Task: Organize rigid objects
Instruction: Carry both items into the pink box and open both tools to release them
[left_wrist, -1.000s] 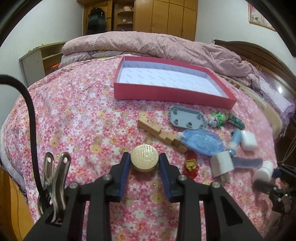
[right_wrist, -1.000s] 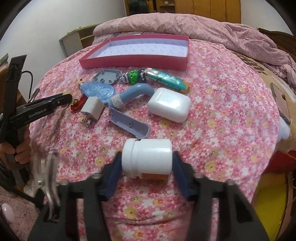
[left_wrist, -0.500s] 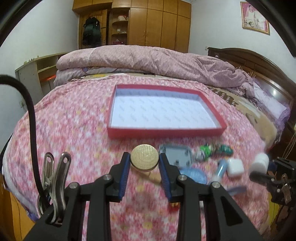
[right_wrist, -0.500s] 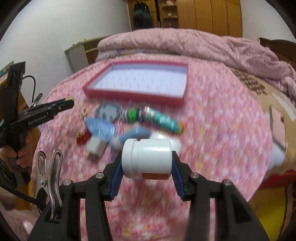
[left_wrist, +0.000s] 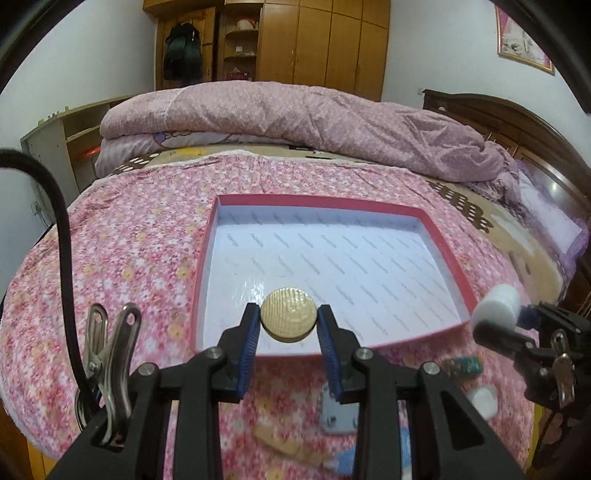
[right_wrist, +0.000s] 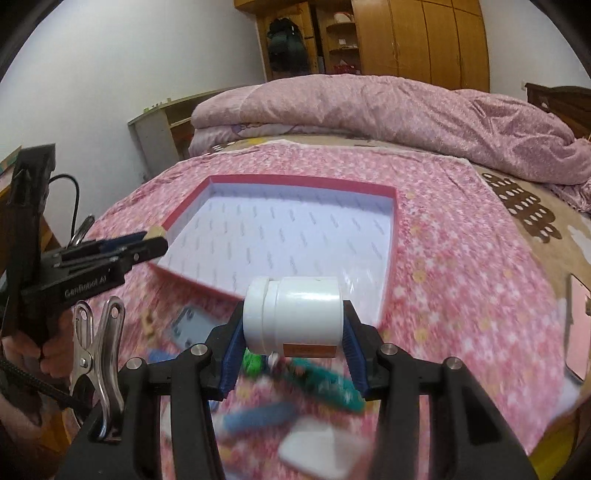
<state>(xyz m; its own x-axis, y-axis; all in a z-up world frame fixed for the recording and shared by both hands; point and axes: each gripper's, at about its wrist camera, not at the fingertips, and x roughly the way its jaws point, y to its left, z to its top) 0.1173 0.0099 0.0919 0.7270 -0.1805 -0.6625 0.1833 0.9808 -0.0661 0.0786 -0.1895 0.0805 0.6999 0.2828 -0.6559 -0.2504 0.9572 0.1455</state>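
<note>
With the left gripper (left_wrist: 289, 325) clamped on a gold cap (left_wrist: 289, 319) and the right gripper (right_wrist: 293, 338) on a white jar (right_wrist: 293, 314), both are carried toward the red box (left_wrist: 448, 254); lowering inside and releasing comes next.

Black gripper (left_wrist: 289, 328) frames, blue ribbed pads (left_wrist: 249, 343).

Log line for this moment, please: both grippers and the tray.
left gripper: shut on gold cap over tray | right gripper: shut on white bottle at tray's near edge | tray: empty
</note>
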